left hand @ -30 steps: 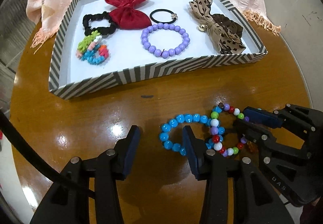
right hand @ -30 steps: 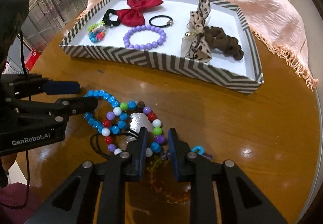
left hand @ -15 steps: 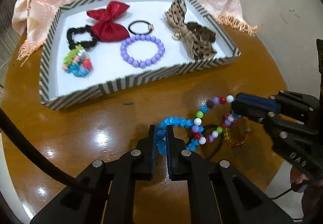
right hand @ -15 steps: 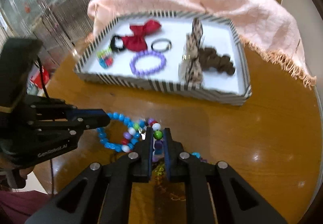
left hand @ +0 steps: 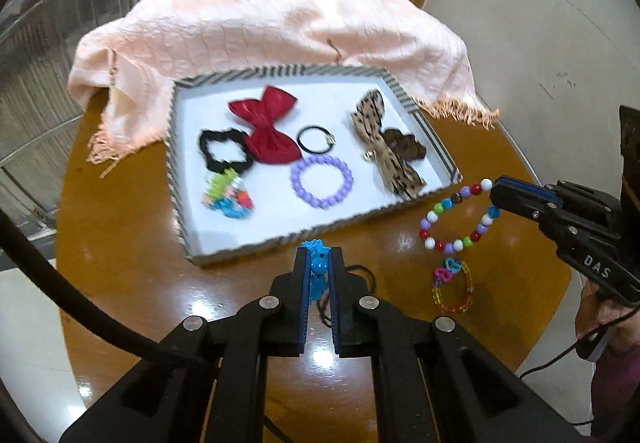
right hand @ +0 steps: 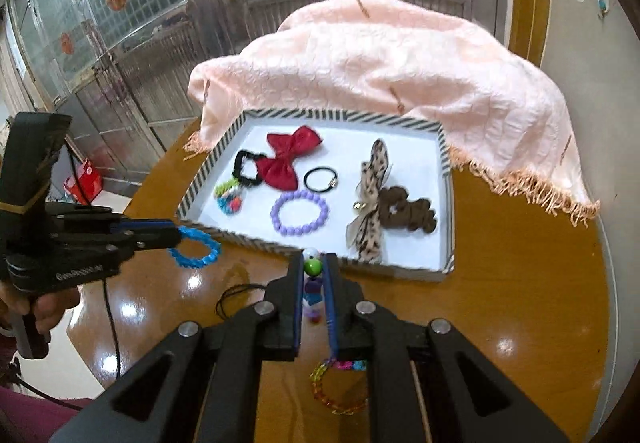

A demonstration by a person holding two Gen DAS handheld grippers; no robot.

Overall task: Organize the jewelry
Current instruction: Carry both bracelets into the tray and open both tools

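My left gripper is shut on a blue bead bracelet and holds it above the wooden table. In the right wrist view this bracelet hangs as a loop from the left gripper. My right gripper is shut on a multicoloured bead bracelet, which dangles from its tips as a ring just right of the striped tray. The tray holds a purple bead bracelet, a red bow, a leopard bow and several hair ties.
An amber bead bracelet with a coloured charm and a thin black hair tie lie on the round table in front of the tray. A pink fringed cloth is draped behind the tray. A hand grips the left tool.
The left jaws have closed on the blue bracelet, the right jaws on the multicoloured one. Both grippers have risen, lifting the bracelets off the table and apart from each other.
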